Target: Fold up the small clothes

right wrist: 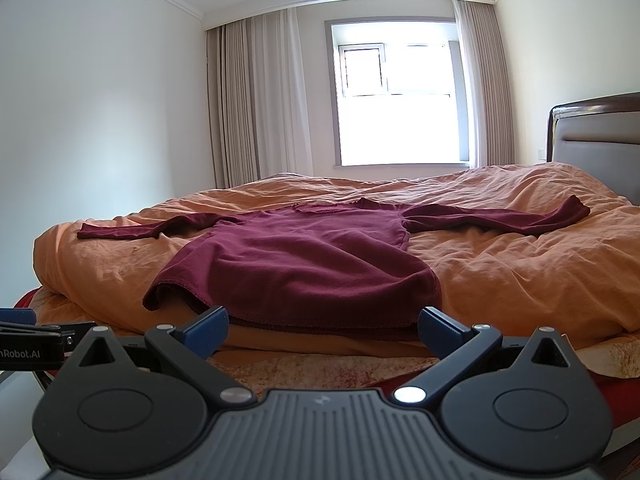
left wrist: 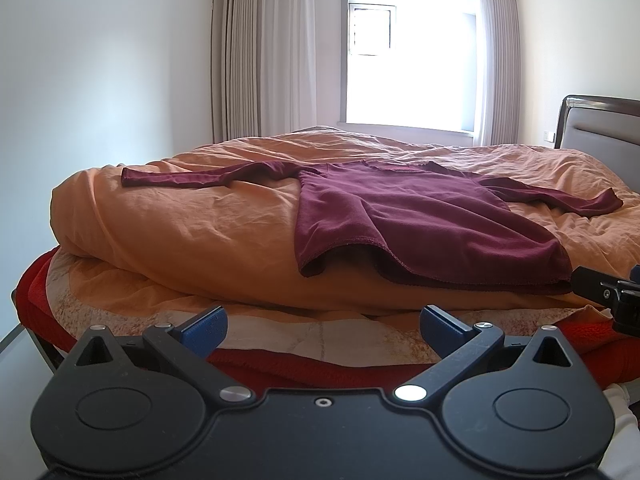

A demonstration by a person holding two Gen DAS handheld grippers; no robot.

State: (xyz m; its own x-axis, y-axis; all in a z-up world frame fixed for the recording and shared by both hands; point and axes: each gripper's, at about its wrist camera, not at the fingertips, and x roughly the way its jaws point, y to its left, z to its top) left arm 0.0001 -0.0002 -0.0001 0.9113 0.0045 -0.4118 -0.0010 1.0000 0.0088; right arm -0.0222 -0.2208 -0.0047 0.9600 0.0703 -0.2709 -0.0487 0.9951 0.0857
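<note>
A maroon long-sleeved top (left wrist: 420, 216) (right wrist: 304, 260) lies spread flat on the orange duvet, both sleeves stretched out sideways and the hem hanging toward me over the duvet's near edge. My left gripper (left wrist: 322, 326) is open, low in front of the bed, short of the hem and to its left. My right gripper (right wrist: 322, 326) is open too, just in front of the middle of the hem, with nothing between its blue fingertips (right wrist: 208, 326). The right gripper's body (left wrist: 612, 292) shows at the right edge of the left wrist view.
The orange duvet (left wrist: 192, 224) (right wrist: 520, 264) covers the bed, over a patterned sheet (left wrist: 280, 340) and a red blanket (left wrist: 36, 300). A dark headboard (right wrist: 592, 132) stands at the right. A bright window (right wrist: 400, 96) with curtains is behind, white walls on both sides.
</note>
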